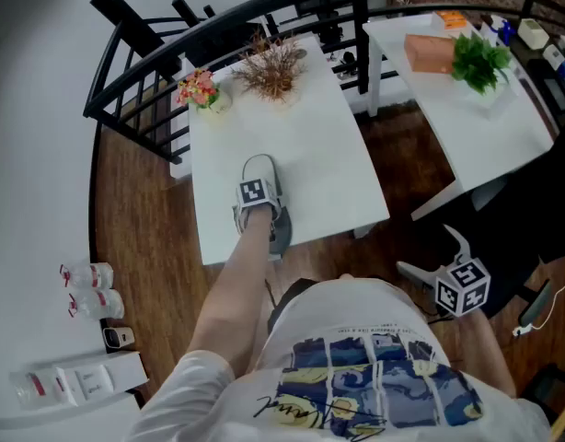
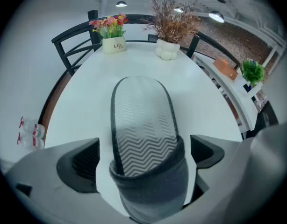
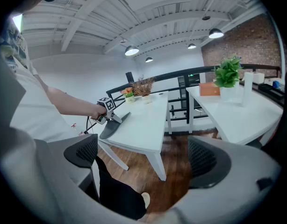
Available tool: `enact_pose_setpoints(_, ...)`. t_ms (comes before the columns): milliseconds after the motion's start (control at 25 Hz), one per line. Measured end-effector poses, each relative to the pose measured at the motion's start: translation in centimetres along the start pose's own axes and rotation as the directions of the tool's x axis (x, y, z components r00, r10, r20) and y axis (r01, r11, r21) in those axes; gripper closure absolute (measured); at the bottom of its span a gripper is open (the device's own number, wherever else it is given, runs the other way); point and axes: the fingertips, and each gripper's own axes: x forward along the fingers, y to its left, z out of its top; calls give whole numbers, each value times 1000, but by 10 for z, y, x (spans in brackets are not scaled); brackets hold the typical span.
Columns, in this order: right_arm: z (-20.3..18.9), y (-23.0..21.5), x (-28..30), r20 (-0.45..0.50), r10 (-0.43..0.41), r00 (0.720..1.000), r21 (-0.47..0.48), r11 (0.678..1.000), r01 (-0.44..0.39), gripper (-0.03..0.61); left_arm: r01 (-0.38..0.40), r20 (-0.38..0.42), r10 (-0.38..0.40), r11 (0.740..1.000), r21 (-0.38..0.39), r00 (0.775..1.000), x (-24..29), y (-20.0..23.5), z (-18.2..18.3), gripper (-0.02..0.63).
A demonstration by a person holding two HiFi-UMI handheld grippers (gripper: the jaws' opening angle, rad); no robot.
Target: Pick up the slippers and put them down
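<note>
Item under inspection: one grey slipper (image 2: 143,139) with a pale insole printed in a chevron pattern and a darker grey fabric band over the toe. It lies flat on the white rectangular counter (image 1: 328,164), toe end at the counter's near edge, at the lower centre of the left gripper view. Only this one slipper is in view.

Left gripper (image 2: 144,158): jaws at full spread, straddling the toe band. A gap shows at the left pad. The right pad is very close, but no pressing is seen. Right gripper (image 3: 146,162): jaws wide, nothing between them, held off the counter over the floor at the lower right of the head view.

Count: two grippers and two white counters, the second (image 1: 485,127) at the upper right. On the first counter are one pot of coloured flowers (image 1: 200,88) and one vase of dried brown sprigs (image 1: 271,67). On the second are one green plant (image 1: 478,60) and one orange box (image 1: 430,53). Two plastic bottles (image 1: 89,288) lie at the left edge.

Room: dark wooden floor (image 1: 144,219), black railing (image 1: 172,44) behind the counters, brick wall (image 3: 237,36) at the right.
</note>
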Motion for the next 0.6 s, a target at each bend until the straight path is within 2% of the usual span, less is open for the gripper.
enact_pose_setpoints(120, -13, -7, -6, -7, -5, 1000, 58, 998, 5, -28, -21, -40, 22, 999, 26, 999, 15, 5, -9, 13)
enact_pose_setpoints(200, -19, -15, -10, -13, -9, 1000, 81, 997, 11, -28, -21, -31, 22, 999, 25, 999, 15, 6, -8, 17)
enact_pose_setpoints(240, -21, -18, -11, -18, -9, 1000, 87, 996, 11, -26, -17, -21, 17, 999, 32, 1000, 13, 6, -6, 33)
enact_pose_setpoints(280, -21, -19, -11, -24, -4, 1000, 84, 996, 6, -28, -11, -10, 12, 999, 42, 1000, 10, 5, -4, 120)
enact_pose_setpoints(360, -18, -13, -6, -36, 24, 999, 47, 999, -22, -27, 7, 22, -8, 999, 50, 1000, -3, 4, -5, 126)
enact_pose_setpoints(480, -7, 15, 12, -60, 95, 994, -55, 994, -98, -26, 73, 113, -76, 997, 34, 991, -47, 6, -13, 130)
enact_pose_setpoints(600, 0, 57, 39, -101, 204, 974, -150, 964, -218, -26, 112, 211, -107, 994, -14, 972, -101, 36, -35, 130)
